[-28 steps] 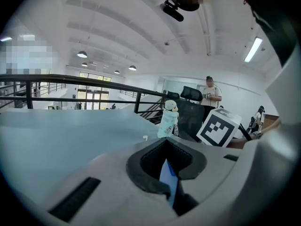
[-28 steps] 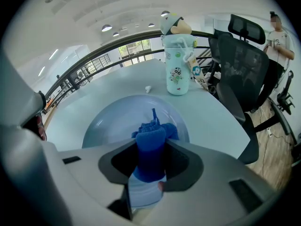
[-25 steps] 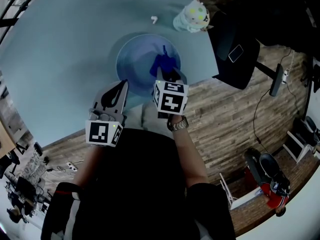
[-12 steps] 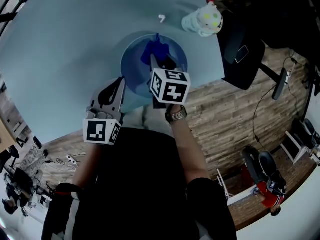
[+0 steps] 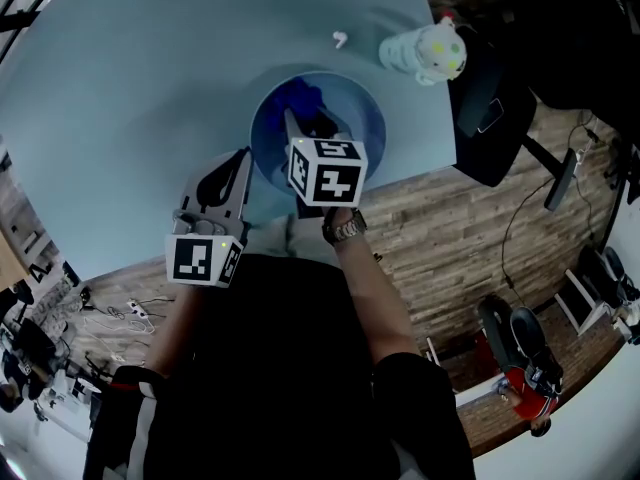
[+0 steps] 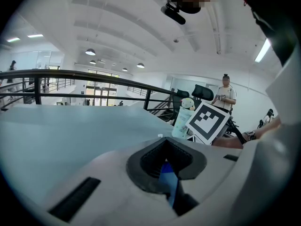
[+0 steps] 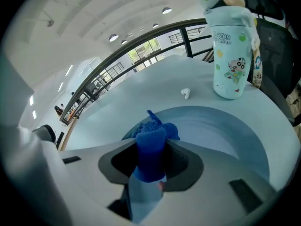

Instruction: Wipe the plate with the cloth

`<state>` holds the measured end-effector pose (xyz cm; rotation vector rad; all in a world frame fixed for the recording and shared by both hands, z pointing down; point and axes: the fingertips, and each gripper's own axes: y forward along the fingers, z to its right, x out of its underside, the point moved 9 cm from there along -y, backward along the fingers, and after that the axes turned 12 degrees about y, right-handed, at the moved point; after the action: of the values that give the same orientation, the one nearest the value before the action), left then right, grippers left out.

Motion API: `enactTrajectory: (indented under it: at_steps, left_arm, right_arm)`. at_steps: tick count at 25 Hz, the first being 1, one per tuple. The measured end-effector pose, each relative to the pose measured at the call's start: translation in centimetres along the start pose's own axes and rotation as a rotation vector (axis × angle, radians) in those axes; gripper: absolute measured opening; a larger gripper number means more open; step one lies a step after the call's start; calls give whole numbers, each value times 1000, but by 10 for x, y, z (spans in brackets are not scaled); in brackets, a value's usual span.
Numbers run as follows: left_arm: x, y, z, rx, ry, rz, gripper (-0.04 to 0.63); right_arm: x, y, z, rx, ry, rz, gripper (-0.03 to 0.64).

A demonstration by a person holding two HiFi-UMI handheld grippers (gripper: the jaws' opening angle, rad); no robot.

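Right gripper (image 7: 149, 166) clamped on the blue cloth (image 7: 151, 136), holding it on the far side of the plate (image 7: 225, 131) on the tabletop (image 5: 150, 88); left gripper (image 6: 165, 167) pinches the plate's near rim, presumably to stop sliding.

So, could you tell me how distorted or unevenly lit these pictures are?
Head view: strong fisheye, the table edge bows, the person's torso is dark. Left gripper view: black corners, bright ceiling lights. Right gripper view: railing curves; cloth and plate sharp.
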<state>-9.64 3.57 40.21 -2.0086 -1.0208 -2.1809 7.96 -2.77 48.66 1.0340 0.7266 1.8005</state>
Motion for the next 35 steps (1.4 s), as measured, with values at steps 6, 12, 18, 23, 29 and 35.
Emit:
enactTrajectory:
  at_steps: [6,12,18,23,29,35]
  left_arm:
    - [3,-2,-2,-7,-4,-1,0]
    - [4,-4,4,2,5,7,1]
    - [2,-14,12,6,13,24,0]
    - [2,-18,19,14,21,31,1]
    - [1,-25,30,28,36,46,0]
    - [2,-29,43,49,46,62,1]
  right_arm:
    - [12,5,-13,-33,-26,-41,120]
    - [30,1,-20,-51,-53,-89,120]
    - [53,-10,-25,-61,-76,-122,120]
    - [67,-20,-20,-58,-69,-136,120]
    - [84,-34,-10,-37,-79,-145,120]
    - [95,-48,7,2,-74,-147,120]
